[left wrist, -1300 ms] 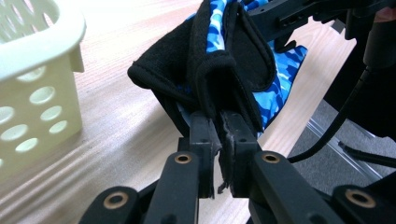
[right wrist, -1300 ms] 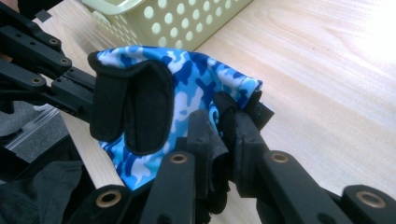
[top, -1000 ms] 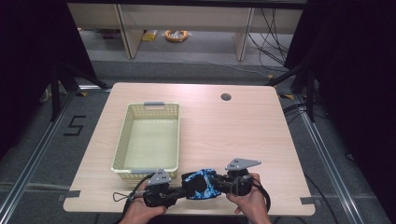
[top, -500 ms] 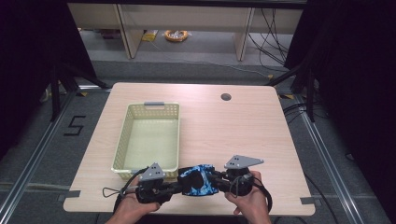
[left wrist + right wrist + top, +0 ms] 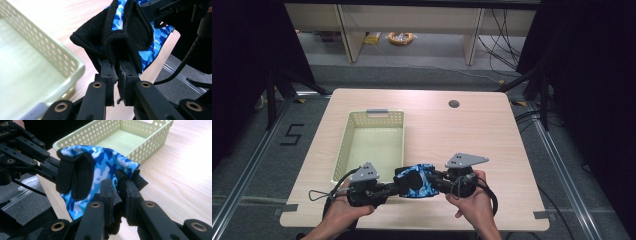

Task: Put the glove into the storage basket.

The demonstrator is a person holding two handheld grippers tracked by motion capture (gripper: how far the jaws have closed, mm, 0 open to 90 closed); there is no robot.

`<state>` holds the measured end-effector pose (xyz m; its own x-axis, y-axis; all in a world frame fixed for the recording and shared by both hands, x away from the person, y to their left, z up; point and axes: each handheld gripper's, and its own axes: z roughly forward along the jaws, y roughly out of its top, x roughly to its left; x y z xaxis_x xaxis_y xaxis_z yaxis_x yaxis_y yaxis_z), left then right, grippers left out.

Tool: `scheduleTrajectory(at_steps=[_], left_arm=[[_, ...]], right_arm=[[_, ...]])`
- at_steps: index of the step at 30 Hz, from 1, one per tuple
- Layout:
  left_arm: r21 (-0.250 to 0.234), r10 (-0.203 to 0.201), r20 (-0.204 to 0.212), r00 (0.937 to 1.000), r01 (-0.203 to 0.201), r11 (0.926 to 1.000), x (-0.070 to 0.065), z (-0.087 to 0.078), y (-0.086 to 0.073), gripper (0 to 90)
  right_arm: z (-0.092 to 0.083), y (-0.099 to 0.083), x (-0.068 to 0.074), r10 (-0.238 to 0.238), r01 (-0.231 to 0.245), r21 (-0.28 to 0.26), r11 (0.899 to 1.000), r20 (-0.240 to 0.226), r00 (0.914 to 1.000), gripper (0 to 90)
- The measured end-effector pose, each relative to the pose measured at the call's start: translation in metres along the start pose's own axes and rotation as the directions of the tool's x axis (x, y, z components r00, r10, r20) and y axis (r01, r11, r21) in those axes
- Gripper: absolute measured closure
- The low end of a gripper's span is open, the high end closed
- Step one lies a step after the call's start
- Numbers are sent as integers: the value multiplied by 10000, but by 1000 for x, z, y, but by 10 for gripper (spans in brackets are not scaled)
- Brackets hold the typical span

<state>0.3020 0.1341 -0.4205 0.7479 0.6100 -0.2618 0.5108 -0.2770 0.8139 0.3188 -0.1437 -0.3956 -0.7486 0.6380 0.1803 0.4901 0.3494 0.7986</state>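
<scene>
A blue camouflage cloth piece with black trim [image 5: 417, 181] hangs between my two grippers above the table's near edge. My left gripper [image 5: 396, 189] is shut on its black left edge; in the left gripper view the jaws pinch the black fabric [image 5: 117, 53] at my left gripper [image 5: 117, 72]. My right gripper [image 5: 434, 181] is shut on the other side, and in the right gripper view the blue cloth [image 5: 102, 165] is clamped at my right gripper [image 5: 120, 186]. The pale green basket [image 5: 343, 150] stands just beyond and left of the cloth.
The perforated basket [image 5: 155, 137] holds nothing I can see. A round cable hole [image 5: 454, 104] sits at the table's far right. Bare wood table [image 5: 492, 135] stretches right of the basket. Cables trail from both grippers over the near edge.
Both hands have lifted the cloth up off the table, and the left hand has shifted a little to the left, so the cloth is stretched out more between the grippers.
</scene>
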Motion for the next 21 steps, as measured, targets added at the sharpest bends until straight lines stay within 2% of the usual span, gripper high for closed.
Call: scheduleTrajectory(at_steps=[1, 2, 3, 5, 6, 7, 8, 9, 10, 11, 12, 13, 15, 16, 19, 21], left_arm=[[-32, 36, 2, 10000, -36, 10000, 2, -1, 2, 828], [52, 50, -70, 10000, -49, 10000, 4, -4, 4, 828], [-61, 33, -67, 10000, -34, 10000, 6, -4, 5, 828], [-70, -59, -242, 9997, 57, 10000, 10, -6, 7, 829], [19, -52, -255, 9997, 52, 10000, 12, -8, 9, 830], [-86, -99, -224, 9997, 97, 9999, 15, -9, 9, 830], [-7, -206, -268, 9994, 206, 9998, 18, -11, 11, 831], [-125, -306, -235, 9993, 303, 9995, 22, -12, 11, 831], [-73, -338, -286, 9990, 336, 9994, 24, -14, 12, 831], [-13, -427, -199, 9989, 427, 9991, 29, -16, 14, 832], [-124, -493, -382, 9981, 489, 9987, 31, -17, 14, 832], [-113, -587, -359, 9976, 583, 9982, 34, -18, 14, 832], [-90, -787, -355, 9963, 785, 9969, 41, -21, 15, 833], [-84, -922, -333, 9952, 919, 9957, 46, -22, 16, 833], [-143, -1280, -512, 9904, 1275, 9917, 56, -25, 15, 835], [17, -1370, -486, 9894, 1373, 9905, 63, -29, 15, 836]], right_arm=[[1, 2, 0, -61, 60, -58, 10000, -18, 10000, 801], [2, 5, 2, 132, -132, -39, 9999, -35, 9999, 801], [4, 8, 1, -24, 24, -53, 10000, -57, 10000, 801], [6, 13, 1, 0, -1, -60, 10000, -22, 10000, 801], [9, 16, 0, -178, 177, -173, 9997, -46, 9998, 801], [10, 19, 2, -11, 10, -92, 10000, -29, 10000, 802], [12, 22, 2, -82, 81, -83, 9999, -80, 9999, 802], [14, 25, 2, -220, 220, -98, 9997, -19, 9998, 802], [16, 28, 3, 31, -32, -62, 10000, -115, 9999, 802], [19, 31, 2, -113, 112, -82, 9999, -136, 9998, 802], [23, 35, 3, 67, -69, -83, 9999, -193, 9998, 802], [25, 38, 1, -186, 184, -94, 9998, -186, 9997, 802], [32, 43, 2, 75, -73, 72, 9999, -239, 9997, 802], [36, 45, 3, 118, -119, -28, 9999, -238, 9996, 802], [49, 54, 1, 158, -150, 255, 9996, -324, 9993, 803], [58, 58, 1, 97, -87, 329, 9994, -311, 9995, 802]])
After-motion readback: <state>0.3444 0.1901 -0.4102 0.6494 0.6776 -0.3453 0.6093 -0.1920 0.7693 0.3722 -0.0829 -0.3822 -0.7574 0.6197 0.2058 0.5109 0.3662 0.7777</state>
